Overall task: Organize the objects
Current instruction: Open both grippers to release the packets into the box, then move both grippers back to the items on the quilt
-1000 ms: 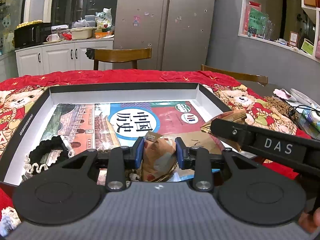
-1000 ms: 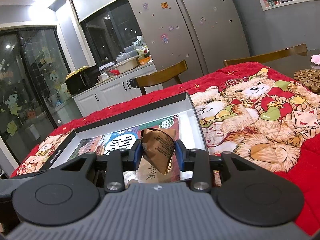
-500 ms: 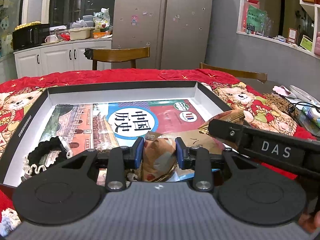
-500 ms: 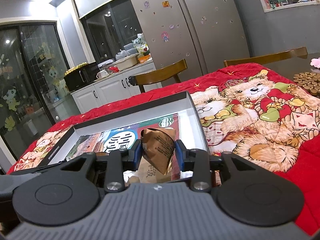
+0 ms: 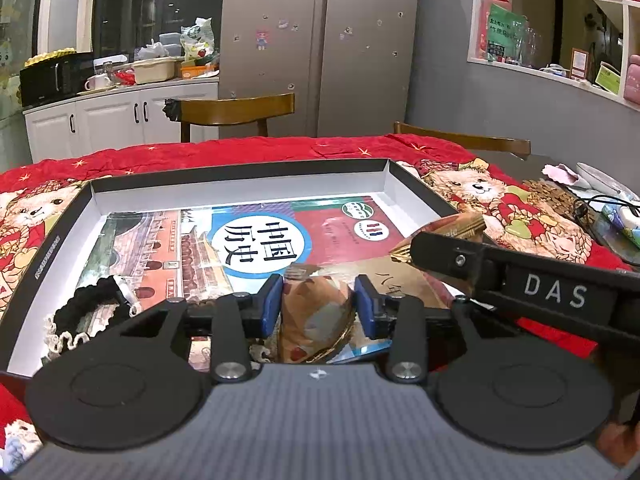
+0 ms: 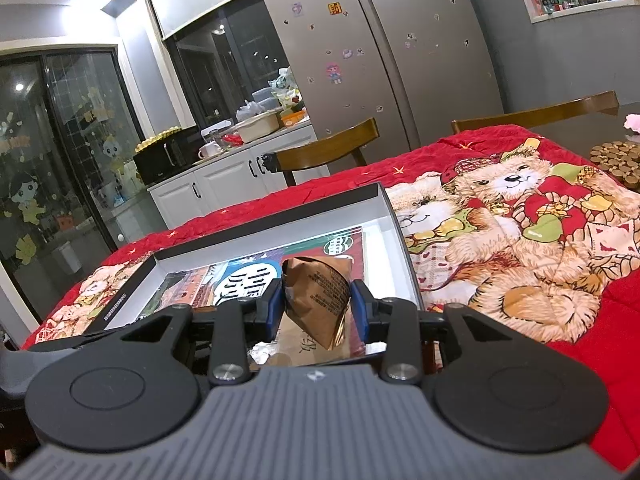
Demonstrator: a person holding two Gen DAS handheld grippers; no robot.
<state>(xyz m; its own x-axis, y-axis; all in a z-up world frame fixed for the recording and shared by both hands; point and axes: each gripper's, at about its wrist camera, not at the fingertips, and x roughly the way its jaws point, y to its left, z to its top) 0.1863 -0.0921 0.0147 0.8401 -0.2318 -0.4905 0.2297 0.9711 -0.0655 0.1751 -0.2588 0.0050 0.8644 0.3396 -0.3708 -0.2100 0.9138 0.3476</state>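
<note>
Clamping, left: the left gripper (image 5: 318, 305) had its blue jaws pressed on a crumpled brown packet (image 5: 320, 320), low over the near edge of the box (image 5: 240, 172).
Clamping, right: the right gripper (image 6: 318, 306) had its jaws closed on a second brown printed packet (image 6: 316, 300), held above the box's right near corner.
Feel of the packets: both looked light, thin-walled and crinkly; a foil lining showed at a torn edge. They would likely crush, so a hold across the puffed middle seemed safer than one at a loose corner, which might slip or tear.
Contents: whether either packet was full could not be told.
Box floor: a history book (image 5: 256, 240) lay flat inside, with a brown envelope (image 5: 396, 280) partly over it.
Black and white lace item (image 5: 92, 304): it sat in the box's left near corner, soft and limp.
Surface: a red bear-print cloth (image 6: 520, 240) covered it all round the box.
Hidden: the gripper bodies cut off the near box wall and whatever lay under the packets; the envelope's writing was only partly legible.
Seen from the left: the right gripper's arm crossed the view, and only a gold crimped end of its packet showed past it.
</note>
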